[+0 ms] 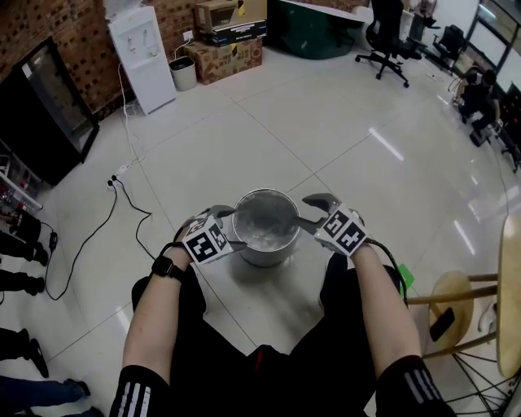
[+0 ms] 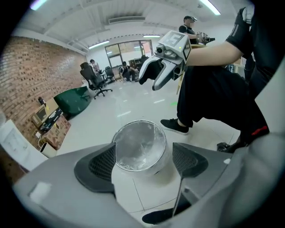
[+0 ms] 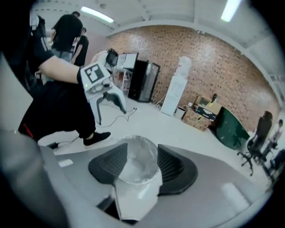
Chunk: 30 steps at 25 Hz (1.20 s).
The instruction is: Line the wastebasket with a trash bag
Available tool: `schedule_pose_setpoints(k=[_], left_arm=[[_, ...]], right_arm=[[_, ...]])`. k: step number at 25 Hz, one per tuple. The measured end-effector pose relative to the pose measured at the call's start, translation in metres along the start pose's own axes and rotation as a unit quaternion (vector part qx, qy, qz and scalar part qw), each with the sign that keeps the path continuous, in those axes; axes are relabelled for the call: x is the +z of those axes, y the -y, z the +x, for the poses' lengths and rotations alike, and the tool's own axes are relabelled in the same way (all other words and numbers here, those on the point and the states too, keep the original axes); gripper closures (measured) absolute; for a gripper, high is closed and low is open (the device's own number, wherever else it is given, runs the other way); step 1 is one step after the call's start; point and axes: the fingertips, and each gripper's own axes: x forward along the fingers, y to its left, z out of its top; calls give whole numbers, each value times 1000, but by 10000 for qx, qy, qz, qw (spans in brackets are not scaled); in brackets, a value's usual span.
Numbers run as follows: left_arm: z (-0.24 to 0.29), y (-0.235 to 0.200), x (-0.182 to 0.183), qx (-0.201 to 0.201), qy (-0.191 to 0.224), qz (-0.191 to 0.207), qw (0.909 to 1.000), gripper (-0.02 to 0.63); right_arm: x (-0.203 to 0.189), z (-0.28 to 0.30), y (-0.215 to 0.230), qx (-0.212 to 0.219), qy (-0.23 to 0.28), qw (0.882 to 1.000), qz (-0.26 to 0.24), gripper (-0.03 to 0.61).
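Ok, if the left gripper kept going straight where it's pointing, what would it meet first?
Probably the wastebasket, into its bag-lined top; the left gripper aims down at it with nothing between.

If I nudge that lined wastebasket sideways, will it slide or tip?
Likely slides: the wastebasket holds only its liner and stands on glossy floor tiles. Tipping seems unlikely; it looks squat. Its clear trash bag looks thin and floppy.

The round silver wastebasket (image 1: 264,254) looks like metal with a soft sheen. The thin clear plastic trash bag (image 1: 262,218) inside it is crinkled and glinting. Under it, the pale tiled floor (image 1: 326,138) is glossy. Behind it, the red brick wall (image 1: 73,24) is rough and the brown cardboard boxes (image 1: 228,57) are matt. The left gripper (image 2: 143,162) and right gripper (image 3: 139,167) are smooth grey plastic with black ribbed pads (image 2: 102,164).
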Motion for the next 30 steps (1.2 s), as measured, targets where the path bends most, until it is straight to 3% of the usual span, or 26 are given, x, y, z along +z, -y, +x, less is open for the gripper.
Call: schedule_pose_setpoints(k=[4,6,12,18,22,30], left_arm=[[-16,29,2,144,254,-339,9990,218],[-27,42,3,213,445,-501,9975,218],[-43,64,9,382,742,-776,9935,241],[-49,53,26,617,1119,-1035,9864,262],[-45,47,34,591,1465,-1286,9790,303],[-45,42,39,685,1674,-1387,9737,417]], right_arm=[[5,-24,-16,-93,680,9899,1244,478],[0,-27,-27,-66,815,9841,1579,505],[-5,-35,-58,-76,818,9867,1401,570],[-6,-32,-77,-150,778,9867,1419,571],[-11,-32,-73,-176,927,9812,1684,571],[-14,-27,-74,-62,992,9789,1783,571]])
